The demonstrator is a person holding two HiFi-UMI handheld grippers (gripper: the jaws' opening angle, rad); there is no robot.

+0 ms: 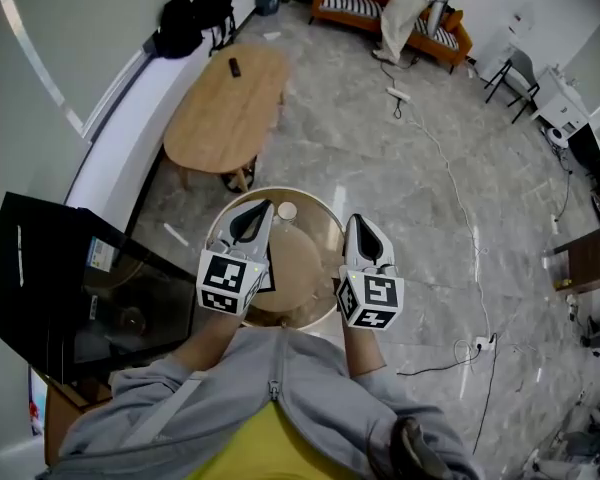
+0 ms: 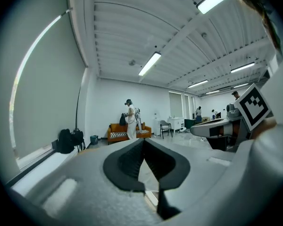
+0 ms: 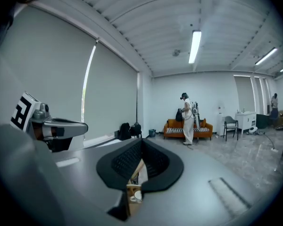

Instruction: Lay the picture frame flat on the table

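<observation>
Head view looks down on both tools held side by side over a small round table [image 1: 323,206]. The left hand-held gripper [image 1: 266,208] and the right hand-held gripper [image 1: 355,221] each have their jaws pressed together and hold nothing. Both gripper views face level into the room, not down at the work.

Only a pale sliver with a dark edge shows of what I take to be the frame [image 1: 270,271]. It sits on the table just beside the left marker cube and is mostly hidden by it, so I cannot tell whether it stands or lies.

Risks, as I judge them:
- The jaws must part before any grasp; shut tips would only shove the frame.
- The frame is half hidden, so a reach could strike it and tip it over hard.
- The tabletop looks glassy around a wooden disc, so a dropped frame could slap down or slide.
- A cup [image 1: 286,210] stands near the left tips and could be knocked.

The room has a grey marbled floor [image 1: 380,168] with a cable [image 1: 450,183] trailing across it. Farther off are an oval table [image 1: 225,108], a sofa [image 1: 390,13] and a backpack [image 1: 180,28]. A person [image 3: 187,118] stands by the sofa.
</observation>
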